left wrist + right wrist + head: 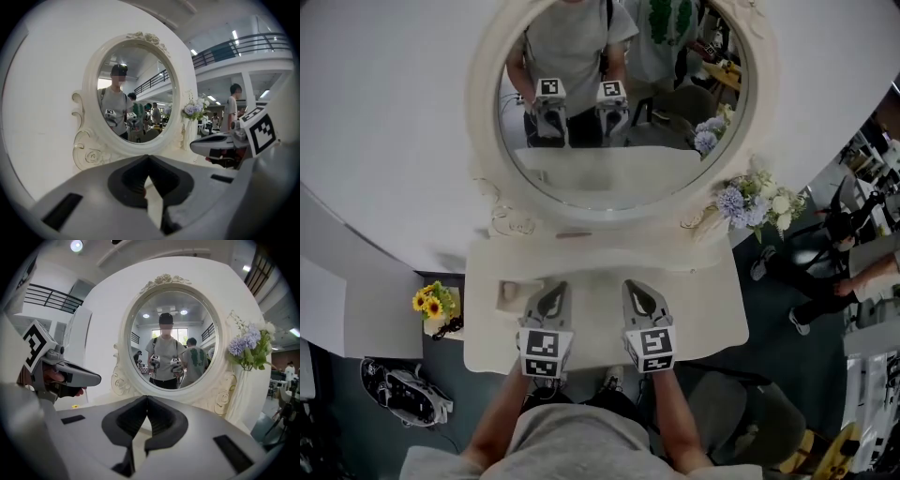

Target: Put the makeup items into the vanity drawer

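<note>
A cream vanity table (712,291) with a big oval mirror (609,141) stands against the wall. One small beige item (508,292) lies on the tabletop at the left. My left gripper (555,286) and right gripper (635,284) hover side by side over the table's front half. In the left gripper view the left gripper (149,158) has its tips together with nothing between them. The right gripper (147,398) in its own view is likewise shut and empty. From above I see no drawer; the table's front is hidden under the grippers and my arms.
A vase of purple and white flowers (757,202) stands at the table's back right corner. A small stand with yellow flowers (434,302) is left of the table, with shoes (403,392) on the floor below it. A person (825,272) is at the right.
</note>
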